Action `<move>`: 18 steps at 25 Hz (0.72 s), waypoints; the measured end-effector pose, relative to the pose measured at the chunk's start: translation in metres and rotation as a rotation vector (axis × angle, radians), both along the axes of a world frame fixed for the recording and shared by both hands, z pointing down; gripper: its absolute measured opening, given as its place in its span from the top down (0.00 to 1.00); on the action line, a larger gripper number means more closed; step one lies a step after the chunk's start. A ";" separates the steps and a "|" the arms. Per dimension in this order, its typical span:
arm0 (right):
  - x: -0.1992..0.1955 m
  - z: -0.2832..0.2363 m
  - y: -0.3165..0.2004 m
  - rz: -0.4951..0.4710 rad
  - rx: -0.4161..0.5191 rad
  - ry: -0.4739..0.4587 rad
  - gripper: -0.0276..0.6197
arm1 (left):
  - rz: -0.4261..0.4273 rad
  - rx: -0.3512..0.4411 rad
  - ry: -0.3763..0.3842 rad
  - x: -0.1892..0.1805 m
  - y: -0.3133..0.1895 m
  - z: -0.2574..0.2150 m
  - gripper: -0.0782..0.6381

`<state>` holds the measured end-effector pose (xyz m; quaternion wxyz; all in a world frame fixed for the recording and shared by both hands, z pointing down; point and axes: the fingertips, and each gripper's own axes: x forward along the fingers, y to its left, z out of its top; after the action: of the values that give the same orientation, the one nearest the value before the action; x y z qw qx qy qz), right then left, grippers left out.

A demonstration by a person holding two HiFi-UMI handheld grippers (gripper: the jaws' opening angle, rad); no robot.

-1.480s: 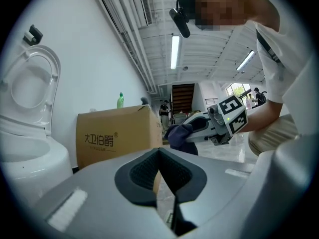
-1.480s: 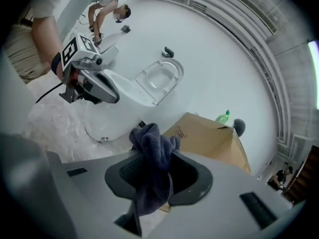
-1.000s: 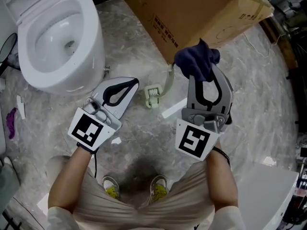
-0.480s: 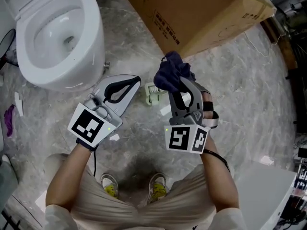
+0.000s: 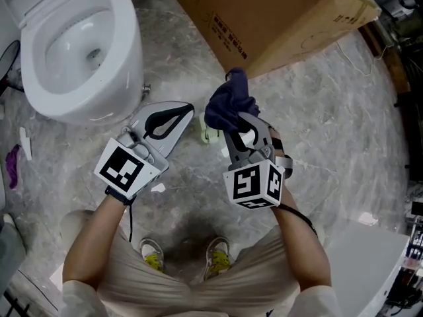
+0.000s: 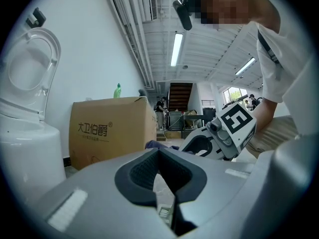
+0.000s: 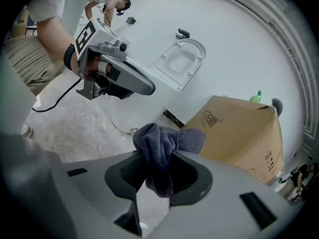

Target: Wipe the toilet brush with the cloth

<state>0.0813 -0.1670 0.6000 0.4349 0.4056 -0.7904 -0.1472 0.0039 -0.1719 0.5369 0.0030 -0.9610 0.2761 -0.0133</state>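
Observation:
In the head view my right gripper (image 5: 232, 116) is shut on a dark blue cloth (image 5: 227, 103), which bunches out above its fingertips. The cloth (image 7: 163, 144) hangs between the pads in the right gripper view. A pale green toilet brush (image 5: 209, 133) lies on the marble floor, just left of the cloth, which hides most of it; only the head end shows. My left gripper (image 5: 184, 113) is held left of the brush with its jaws together and nothing between them. From the left gripper view (image 6: 159, 156) the right gripper (image 6: 219, 136) shows close by.
A white toilet (image 5: 129, 58) stands at the upper left. A large cardboard box (image 5: 277, 12) lies at the top, just behind the cloth. A white box (image 5: 370, 263) sits at the lower right, and a purple item (image 5: 14, 165) and white scraps at the left. The person's shoes are below.
My right gripper has swung left with the cloth, in over the toilet brush, and turned its cube toward the camera. The left gripper has barely moved.

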 end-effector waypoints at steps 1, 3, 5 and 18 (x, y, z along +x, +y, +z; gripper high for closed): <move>0.001 0.006 0.001 0.002 -0.026 0.001 0.78 | 0.001 -0.002 0.000 0.000 0.000 0.001 0.89; 0.004 0.015 0.003 0.008 -0.077 -0.003 0.78 | 0.004 -0.002 0.001 0.001 -0.001 0.001 0.89; 0.005 0.022 0.005 0.011 -0.111 -0.001 0.78 | 0.008 0.001 0.001 0.002 -0.001 0.001 0.89; 0.003 0.052 0.021 -0.021 -0.229 0.046 0.78 | 0.025 0.002 -0.008 0.006 0.004 0.001 0.89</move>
<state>0.0842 -0.1457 0.6519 0.4948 0.3414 -0.7961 -0.0697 0.0098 -0.1679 0.5376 0.0051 -0.9643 0.2643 -0.0168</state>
